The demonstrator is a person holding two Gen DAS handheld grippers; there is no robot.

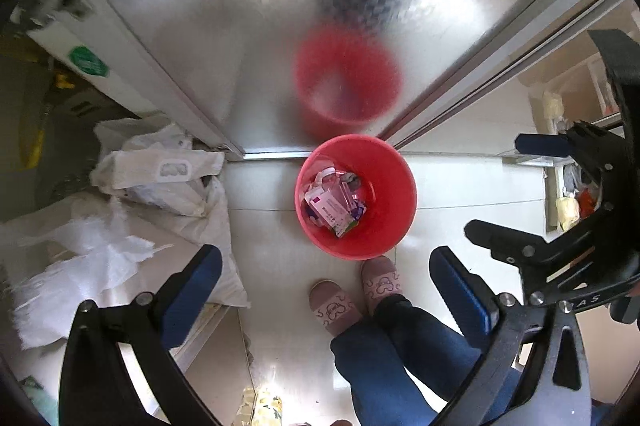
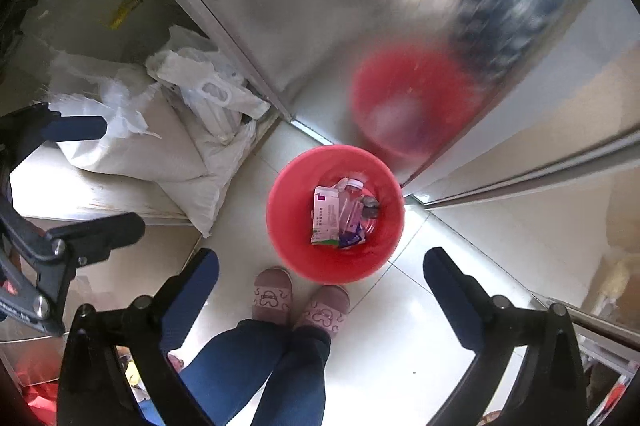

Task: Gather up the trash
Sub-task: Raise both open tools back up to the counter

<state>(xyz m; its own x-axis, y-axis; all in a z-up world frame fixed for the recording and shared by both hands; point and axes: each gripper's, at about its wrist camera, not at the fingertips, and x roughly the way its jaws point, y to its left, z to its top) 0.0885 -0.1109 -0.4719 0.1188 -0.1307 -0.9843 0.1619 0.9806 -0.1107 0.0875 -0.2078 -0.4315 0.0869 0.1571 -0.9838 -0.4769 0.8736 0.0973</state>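
Trash, a carton, a clear bottle and wrappers, lies at the bottom of the red bin, which stands on the tiled floor against a shiny metal door, just ahead of the person's slippers. Left claw and right claw both hang spread and empty above the bin, likely so anything let go falls straight in
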